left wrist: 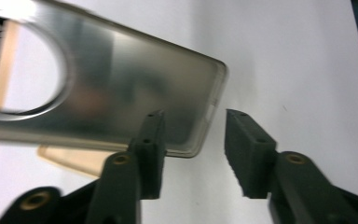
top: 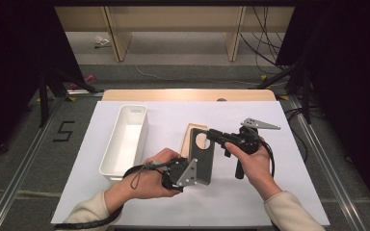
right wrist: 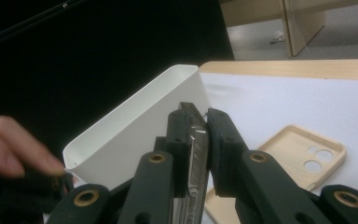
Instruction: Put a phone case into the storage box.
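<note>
Right gripper (right wrist: pixel 197 135) is clamped edge-on on the translucent smoke-grey phone case with a round camera cutout (top: pixel 203 156), holding it just above the white table sheet (top: pixel 270 192), roughly mid-table in the high view. Left gripper (left wrist: pixel 193 140) has its jaws parted, nothing pressed between them; the grey case's bottom corner (left wrist: pixel 186 93) sits just ahead of the left pad, the right pad is clear of it. A beige phone case (right wrist: pixel 303 154) lies flat on the sheet under and behind the grey one. A long white rectangular plastic bin (top: pixel 125 142) stands to the left, near both cases, not touching.
</note>
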Motion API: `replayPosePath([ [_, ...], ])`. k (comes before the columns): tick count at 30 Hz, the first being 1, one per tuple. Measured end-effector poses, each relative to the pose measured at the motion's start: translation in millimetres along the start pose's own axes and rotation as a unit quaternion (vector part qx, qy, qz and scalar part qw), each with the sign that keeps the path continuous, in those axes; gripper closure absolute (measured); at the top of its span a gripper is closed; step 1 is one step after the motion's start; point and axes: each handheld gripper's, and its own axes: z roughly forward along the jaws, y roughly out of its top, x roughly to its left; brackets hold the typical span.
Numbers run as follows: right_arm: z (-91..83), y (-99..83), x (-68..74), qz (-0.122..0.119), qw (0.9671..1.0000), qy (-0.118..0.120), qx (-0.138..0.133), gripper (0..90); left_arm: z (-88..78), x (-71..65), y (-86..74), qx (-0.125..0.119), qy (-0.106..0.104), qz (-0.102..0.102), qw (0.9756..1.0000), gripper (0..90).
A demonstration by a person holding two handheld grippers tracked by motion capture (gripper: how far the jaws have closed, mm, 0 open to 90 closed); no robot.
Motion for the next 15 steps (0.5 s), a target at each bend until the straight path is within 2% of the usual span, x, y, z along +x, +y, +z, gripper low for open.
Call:
replayPosePath([
  [2, -1.5, 0.9, -0.7, -0.001, 1.0, -0.001, -0.004, 80.4, -3.9, 6.7, -3.3, -0.023, 0.017, -0.036, 0.9989, 47.4],
  [4, -2.8, 1.5, -0.9, -0.003, 1.0, -0.002, -0.005, 80.3, -6.2, 12.1, -6.7, -0.043, 0.039, -0.073, 0.9956, 40.8],
  [6, -3.4, 1.8, -1.0, -0.007, 0.9999, -0.002, -0.007, 80.3, -7.6, 17.5, -9.9, -0.06, 0.053, -0.113, 0.9904, 36.7],
  [8, -3.6, 1.8, -1.0, -0.012, 0.9999, -0.003, -0.007, 80.3, -8.3, 22.5, -13.3, -0.076, 0.059, -0.149, 0.984, 34.0],
  [10, -3.5, 1.7, -0.7, -0.019, 0.9998, -0.004, -0.006, 80.3, -8.7, 27.1, -16.8, -0.093, 0.067, -0.187, 0.9756, 30.8],
  [11, -3.5, 1.7, -0.3, -0.021, 0.9997, -0.003, -0.006, 80.3, -8.9, 29.2, -18.6, -0.103, 0.072, -0.208, 0.97, 29.5],
  [15, -2.8, 1.9, 1.5, -0.033, 0.9994, 0.002, -0.007, 80.3, -10.1, 36.8, -26.2, -0.14, 0.087, -0.284, 0.9447, 29.0],
])
